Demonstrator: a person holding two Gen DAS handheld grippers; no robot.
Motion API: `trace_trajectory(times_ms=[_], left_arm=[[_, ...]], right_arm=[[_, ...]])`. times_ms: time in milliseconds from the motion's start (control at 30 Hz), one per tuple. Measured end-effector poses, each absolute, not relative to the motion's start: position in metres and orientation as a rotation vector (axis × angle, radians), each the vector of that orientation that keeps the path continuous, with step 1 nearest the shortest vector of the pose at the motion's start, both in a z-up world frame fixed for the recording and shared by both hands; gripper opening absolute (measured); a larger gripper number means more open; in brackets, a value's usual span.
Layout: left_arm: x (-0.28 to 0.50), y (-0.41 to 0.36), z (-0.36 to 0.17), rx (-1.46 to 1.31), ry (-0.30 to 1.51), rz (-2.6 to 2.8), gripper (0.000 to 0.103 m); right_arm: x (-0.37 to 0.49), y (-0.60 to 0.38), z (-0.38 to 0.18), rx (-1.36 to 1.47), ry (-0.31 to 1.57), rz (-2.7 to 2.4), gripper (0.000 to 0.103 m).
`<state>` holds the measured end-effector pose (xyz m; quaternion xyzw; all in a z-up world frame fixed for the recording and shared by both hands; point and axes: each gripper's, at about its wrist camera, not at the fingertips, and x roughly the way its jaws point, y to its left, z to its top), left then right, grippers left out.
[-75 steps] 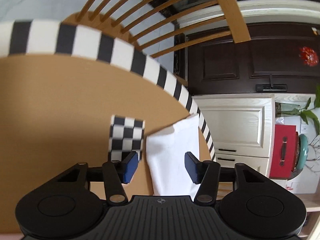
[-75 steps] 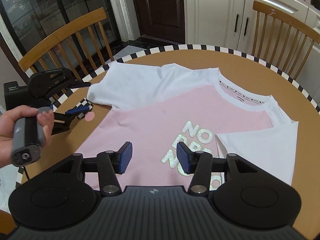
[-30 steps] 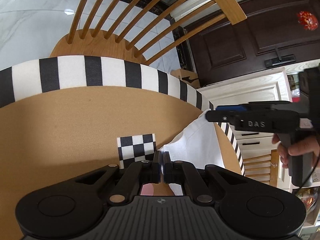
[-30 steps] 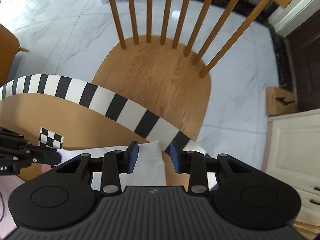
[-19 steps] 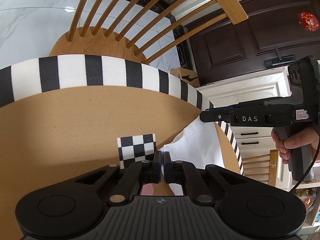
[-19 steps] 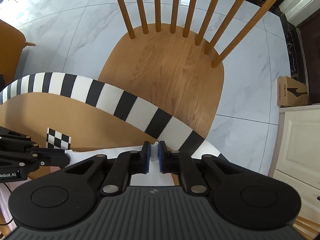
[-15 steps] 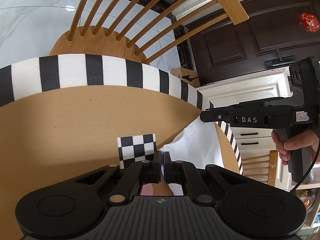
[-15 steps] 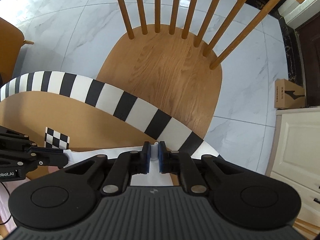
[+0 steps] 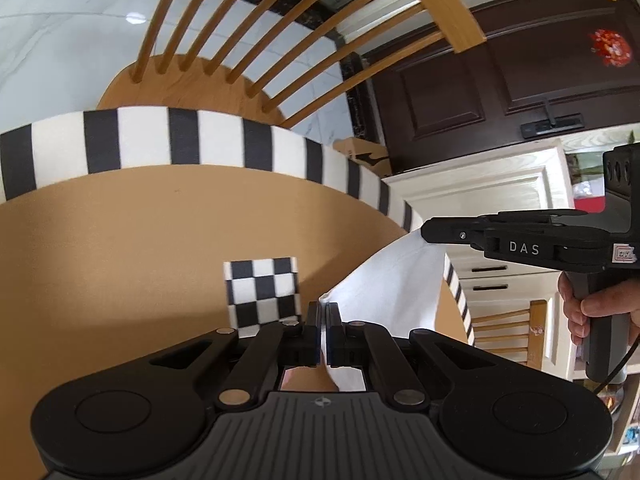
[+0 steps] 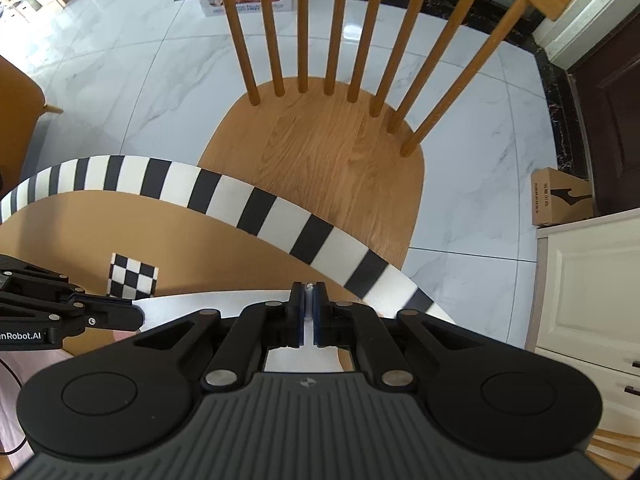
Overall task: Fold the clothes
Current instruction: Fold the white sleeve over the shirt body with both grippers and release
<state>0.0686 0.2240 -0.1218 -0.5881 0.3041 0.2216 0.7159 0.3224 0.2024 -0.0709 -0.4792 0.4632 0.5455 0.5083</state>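
The white sleeve (image 9: 394, 280) of the pink-and-white T-shirt lies near the round table's edge. My left gripper (image 9: 322, 310) is shut on the sleeve's near corner. My right gripper (image 10: 307, 292) is shut on the sleeve's (image 10: 224, 302) far corner. In the left wrist view the right gripper (image 9: 430, 232) pinches the sleeve's raised tip at right. In the right wrist view the left gripper (image 10: 136, 314) shows at lower left, on the sleeve's other end. The rest of the shirt is mostly hidden; a bit of pink (image 10: 10, 384) shows at far left.
The tan round table (image 9: 140, 220) has a black-and-white striped rim (image 10: 256, 208). A checkerboard tag (image 9: 262, 288) lies on it beside the sleeve. A wooden spindle chair (image 10: 320, 152) stands just beyond the rim. White cabinets (image 10: 592, 280) and a cardboard box (image 10: 560, 196) stand at right.
The right gripper closed on the sleeve about a second ago. Since then both grippers have lifted the sleeve a little; the view has shifted slightly.
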Motion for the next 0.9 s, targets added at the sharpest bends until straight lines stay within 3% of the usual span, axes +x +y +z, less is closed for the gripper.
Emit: trace_trajectory(times_ms=[567,900], left_arm=[[0.067,0.15,-0.065,-1.168,0.717,0.27,0.002],[0.07,0.083,-0.069,-1.002,0.859,0.202,0.002]], right_arm=[[0.306,0.092,0.0,-1.097,1.095,1.222,0.003],[0.282,0.001,-0.029,-1.034,1.173,1.119,0.003]])
